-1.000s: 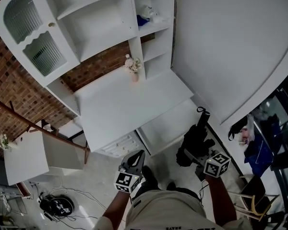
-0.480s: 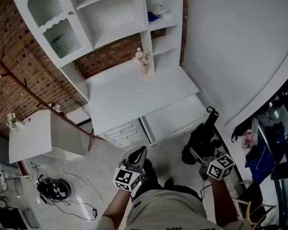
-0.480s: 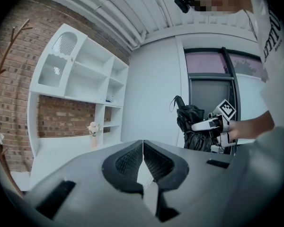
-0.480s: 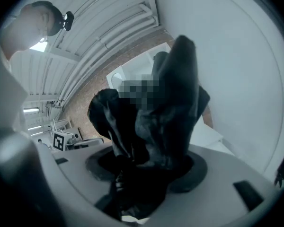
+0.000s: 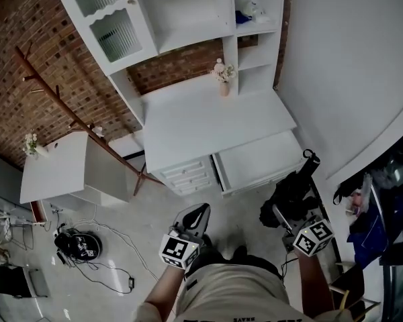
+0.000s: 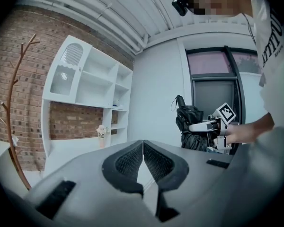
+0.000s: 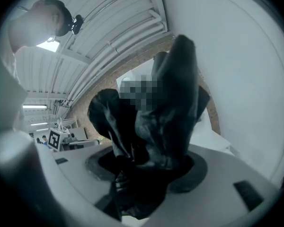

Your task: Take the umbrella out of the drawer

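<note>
The black folded umbrella point(image 5: 292, 193) hangs in front of the person, out of the open white drawer point(image 5: 262, 178) under the desk point(image 5: 215, 123). My right gripper point(image 5: 282, 218) is shut on the umbrella's lower part; dark fabric point(image 7: 156, 122) fills the space between its jaws point(image 7: 146, 169). My left gripper point(image 5: 198, 213) is shut and holds nothing, its pads meeting along one line point(image 6: 143, 148). From the left gripper view the umbrella point(image 6: 189, 122) and right gripper point(image 6: 206, 126) show at the right. The left gripper point(image 7: 78, 143) shows at the left of the right gripper view.
A small vase of flowers point(image 5: 221, 82) stands on the desk below white shelves point(image 5: 188, 12). Small closed drawers point(image 5: 191, 173) sit left of the open one. A white side table point(image 5: 57, 173), a wooden branch rack point(image 5: 87, 126) and floor cables with a round device point(image 5: 77, 245) lie left.
The desk and its open drawer now lie farther from both grippers, which have drawn back. The umbrella has stayed in the right gripper, and the left gripper has stayed shut.
</note>
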